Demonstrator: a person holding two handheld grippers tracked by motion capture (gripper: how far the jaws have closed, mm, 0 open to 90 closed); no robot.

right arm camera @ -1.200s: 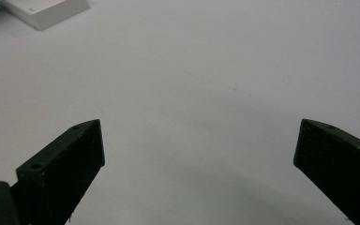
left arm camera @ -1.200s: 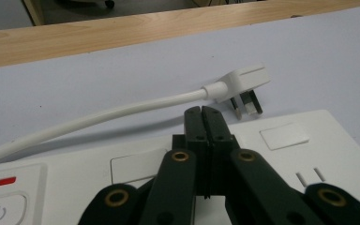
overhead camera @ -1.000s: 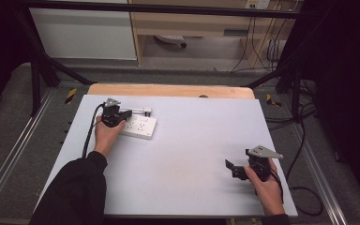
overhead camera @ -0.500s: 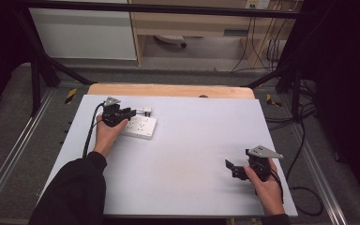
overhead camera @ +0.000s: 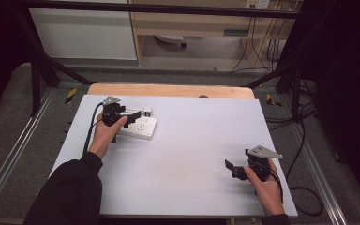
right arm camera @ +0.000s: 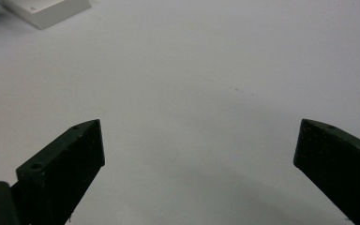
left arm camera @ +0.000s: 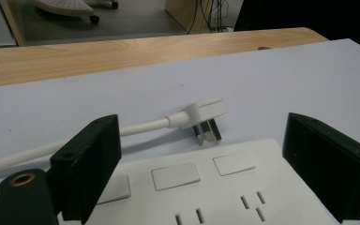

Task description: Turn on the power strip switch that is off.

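High view first: we see the left gripper at the far left of the white table, held over a white socket block, while the right gripper sits near the front right corner, well apart from the block, over bare tabletop. Through the left gripper view we look between the two black jaws, which stand wide apart and hold nothing; the socket block lies directly below and between them, its flat top showing rectangular switches and slotted sockets. Whether the jaws touch the block's top we cannot tell from this angle. Just beyond the block lies a white plug with its metal pins pointing toward the block, close to its far edge but apart from it, and its white cord runs off to the left behind the left jaw. Beyond the white surface a strip of wooden tabletop shows. In the right gripper view the jaws are likewise spread wide with nothing between them but bare table, and a corner of the block appears far off at the upper left. Nothing stands between either gripper and the block.
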